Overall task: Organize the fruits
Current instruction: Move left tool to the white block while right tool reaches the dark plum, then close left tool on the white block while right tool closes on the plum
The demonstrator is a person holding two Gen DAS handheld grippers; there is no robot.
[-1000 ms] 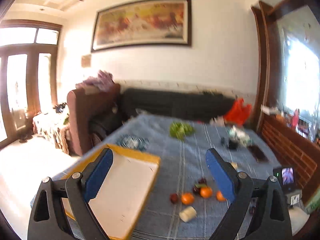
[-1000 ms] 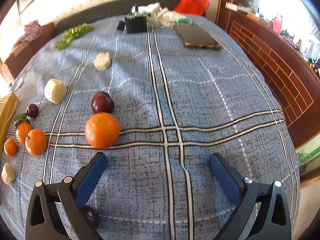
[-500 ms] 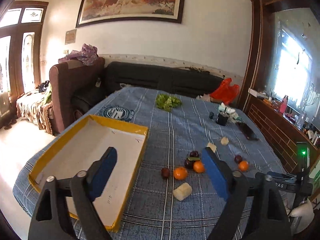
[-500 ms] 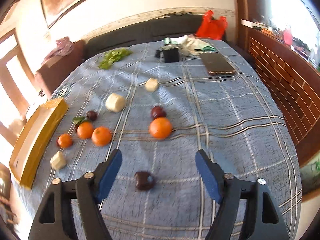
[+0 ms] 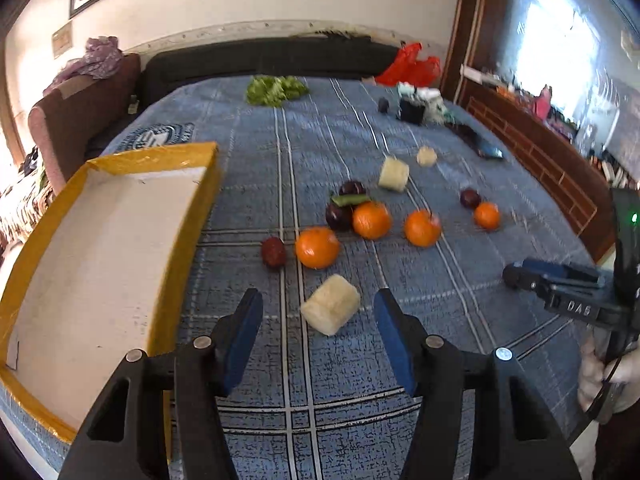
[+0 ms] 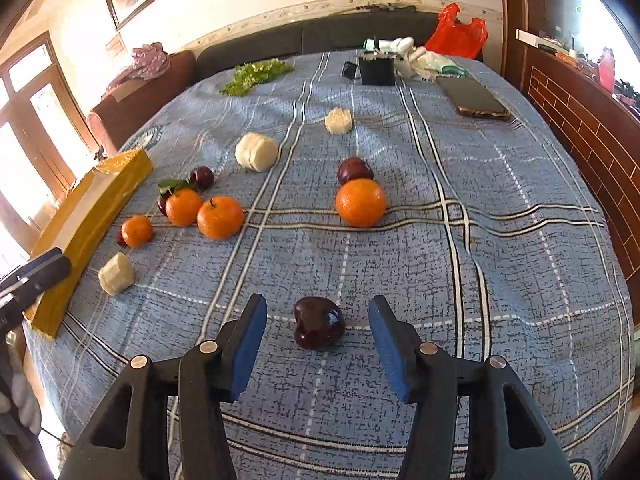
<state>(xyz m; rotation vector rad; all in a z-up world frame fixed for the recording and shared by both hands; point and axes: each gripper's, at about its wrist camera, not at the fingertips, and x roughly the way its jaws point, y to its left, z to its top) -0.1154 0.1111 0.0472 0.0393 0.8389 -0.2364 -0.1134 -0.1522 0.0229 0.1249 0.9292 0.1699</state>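
My left gripper [image 5: 318, 312] is open, its jaws on either side of a pale cream fruit chunk [image 5: 330, 309] on the blue plaid cloth. A yellow tray [image 5: 100, 264] with a white floor lies just to its left. My right gripper [image 6: 318, 326] is open around a dark red fruit [image 6: 318, 323], not touching it. Several oranges [image 5: 317, 247] [image 6: 360, 202], dark plums [image 5: 338, 216] [image 6: 352, 169] and more cream chunks [image 5: 394, 174] [image 6: 256, 151] lie scattered mid-table. The right gripper also shows in the left wrist view [image 5: 520, 276].
Green leafy vegetables [image 5: 276, 89], a black box [image 6: 376, 71], a phone [image 6: 472, 97] and a red bag [image 6: 456, 34] sit at the table's far end. A sofa [image 5: 264, 60] lies behind, an armchair [image 5: 76, 116] at left, and a wooden cabinet [image 6: 580, 112] at right.
Both grippers have tilted down and moved closer to the table. The left one now frames the cream chunk, and the right one frames the dark red fruit.
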